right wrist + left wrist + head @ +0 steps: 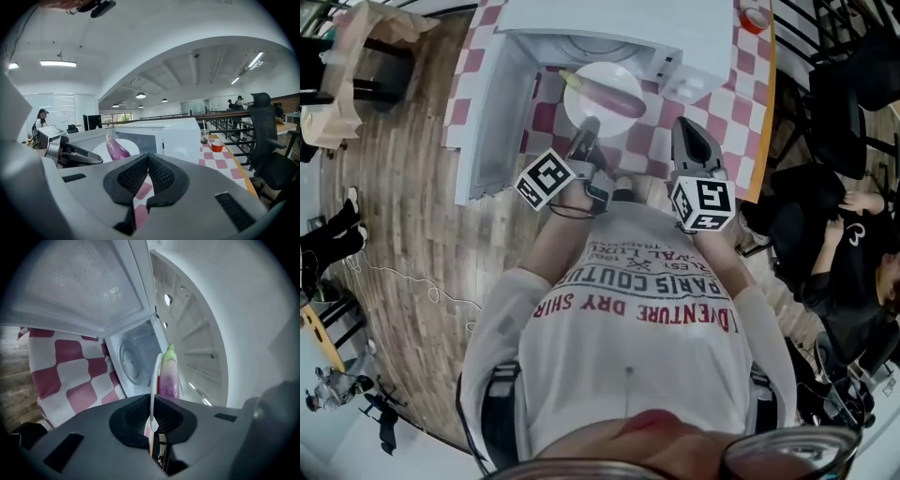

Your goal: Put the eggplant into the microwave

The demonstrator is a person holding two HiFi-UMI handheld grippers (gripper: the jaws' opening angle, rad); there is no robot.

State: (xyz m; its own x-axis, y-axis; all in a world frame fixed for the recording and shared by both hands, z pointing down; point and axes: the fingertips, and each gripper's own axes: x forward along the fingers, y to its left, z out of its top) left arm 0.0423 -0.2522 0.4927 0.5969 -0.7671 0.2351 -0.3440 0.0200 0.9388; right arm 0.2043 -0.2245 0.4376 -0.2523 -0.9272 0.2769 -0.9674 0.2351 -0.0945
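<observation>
A purple eggplant point(616, 97) with a green stem lies on a white plate point(591, 114) that hangs just in front of the white microwave point(619, 33). The microwave's door point(492, 112) is swung open to the left. My left gripper point(589, 127) is shut on the plate's near rim. In the left gripper view the plate point(156, 376) shows edge-on between the pads of the left gripper point(152, 422), with the eggplant point(170, 379) beyond it and the microwave's turntable point(130, 361) ahead. My right gripper point(690, 131) hovers right of the plate; the right gripper point(148, 161) is shut and holds nothing.
The microwave stands on a table with a pink-and-white checked cloth point(741, 89). A red tape roll point(757, 17) lies at the back right. Right of the table's orange edge point(766, 122) sits a person point(853, 234) in black. Wooden floor point(403, 216) lies to the left.
</observation>
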